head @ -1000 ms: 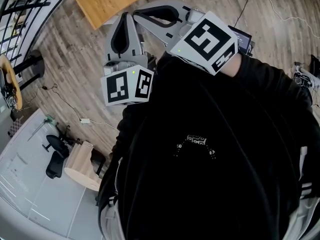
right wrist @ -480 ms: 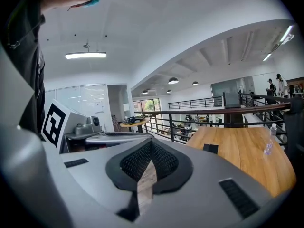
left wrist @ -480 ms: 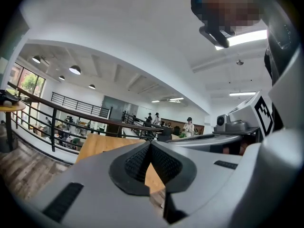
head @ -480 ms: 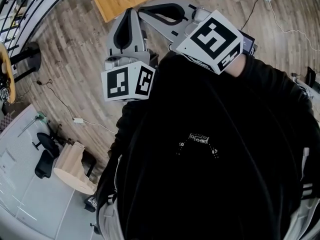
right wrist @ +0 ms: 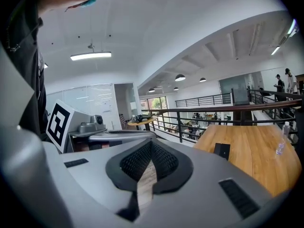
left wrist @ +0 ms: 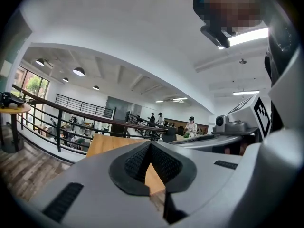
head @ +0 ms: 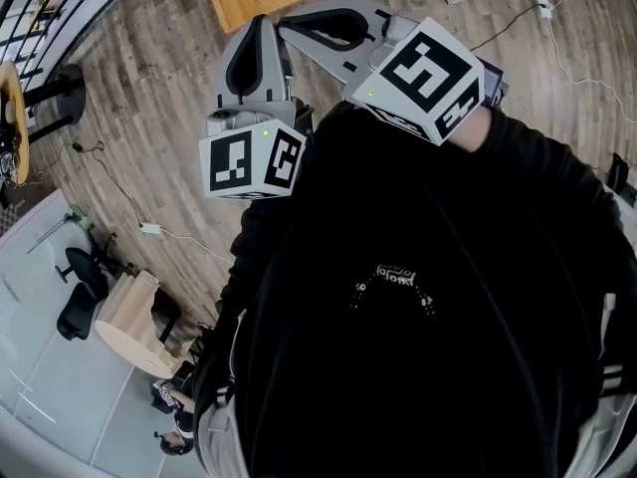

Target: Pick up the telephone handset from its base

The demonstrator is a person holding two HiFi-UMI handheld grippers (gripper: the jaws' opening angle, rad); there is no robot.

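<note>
Two claws [left wrist: 151, 145] [right wrist: 151, 144] — both apparently closed.

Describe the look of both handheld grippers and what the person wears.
The left gripper and the right gripper are smooth light grey shells with black ribbed pads. Each carries a white cube printed with black square markers. The person wears a black top.

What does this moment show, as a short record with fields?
setting: wood floor, wooden table ahead
left gripper: jaws shut, nothing between them
right gripper: jaws shut, nothing between them
position: both held close together in front of the person's black top, pointing toward the table
telephone: not in view
task: handset not yet picked up
</note>
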